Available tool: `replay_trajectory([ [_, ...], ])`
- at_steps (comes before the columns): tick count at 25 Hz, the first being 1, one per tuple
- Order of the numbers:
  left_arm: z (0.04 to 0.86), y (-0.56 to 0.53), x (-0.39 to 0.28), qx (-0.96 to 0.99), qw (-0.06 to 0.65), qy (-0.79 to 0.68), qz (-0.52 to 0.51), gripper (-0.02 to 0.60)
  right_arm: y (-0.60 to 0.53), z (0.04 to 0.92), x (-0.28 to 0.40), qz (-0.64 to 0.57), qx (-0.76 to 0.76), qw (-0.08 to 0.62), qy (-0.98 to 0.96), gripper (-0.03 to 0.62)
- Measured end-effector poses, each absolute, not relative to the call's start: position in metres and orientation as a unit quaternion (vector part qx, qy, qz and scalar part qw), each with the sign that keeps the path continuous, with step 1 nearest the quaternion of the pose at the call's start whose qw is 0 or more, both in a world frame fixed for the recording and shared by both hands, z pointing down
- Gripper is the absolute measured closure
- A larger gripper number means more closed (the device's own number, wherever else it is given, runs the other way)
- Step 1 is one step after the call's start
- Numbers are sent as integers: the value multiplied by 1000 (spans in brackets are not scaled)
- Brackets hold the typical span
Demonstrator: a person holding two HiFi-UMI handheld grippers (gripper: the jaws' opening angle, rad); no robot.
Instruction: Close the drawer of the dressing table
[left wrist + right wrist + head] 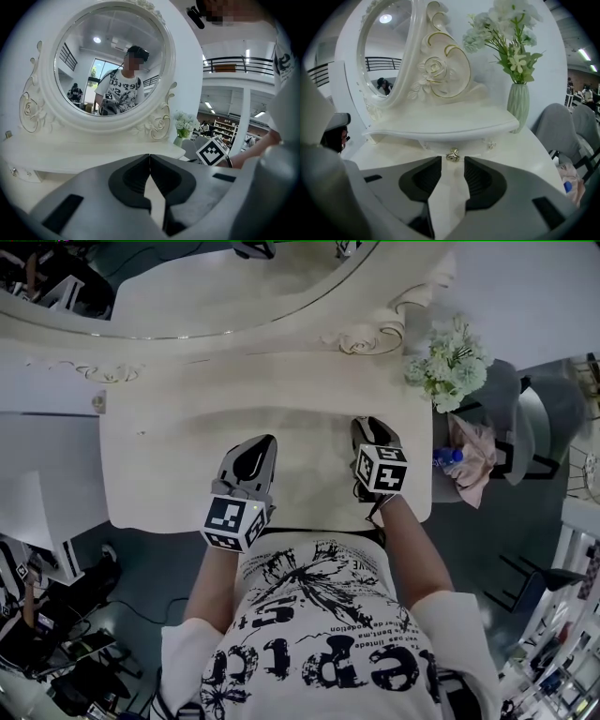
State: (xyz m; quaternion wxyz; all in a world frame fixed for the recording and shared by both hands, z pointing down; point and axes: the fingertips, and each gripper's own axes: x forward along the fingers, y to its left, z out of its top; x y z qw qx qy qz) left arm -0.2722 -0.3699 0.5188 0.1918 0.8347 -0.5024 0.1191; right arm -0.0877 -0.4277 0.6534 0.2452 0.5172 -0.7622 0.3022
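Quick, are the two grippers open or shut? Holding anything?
Left gripper: shut, empty.
Right gripper: open, holding nothing; a knob shows just beyond its tips.

In the head view the top edge cuts off the mirror (206, 287); the front of the bench (169, 465) lies hidden under its own top and the person's shirt (319, 615), so the drawer cannot be seen there; pink cloth (473, 465) half covers a bottle (448, 458); in the left gripper view the body of the left tool (150, 155) hides the near bench; in the right gripper view the flowers (513, 28) are cropped above
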Motion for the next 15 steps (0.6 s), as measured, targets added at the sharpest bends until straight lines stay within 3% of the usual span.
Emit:
replay_trajectory([
  [7,502,-368,-265,840,185,-499,107,561,-403,597,-100,201,497,257,-804,450],
  [12,478,-373,-265,847,165,-499,85,561,-406,523,-108,139,516,182,-825,555],
  [15,456,-373,-271,848,149,-504,68,561,-405,480,-111,114,526,136,-832,562],
])
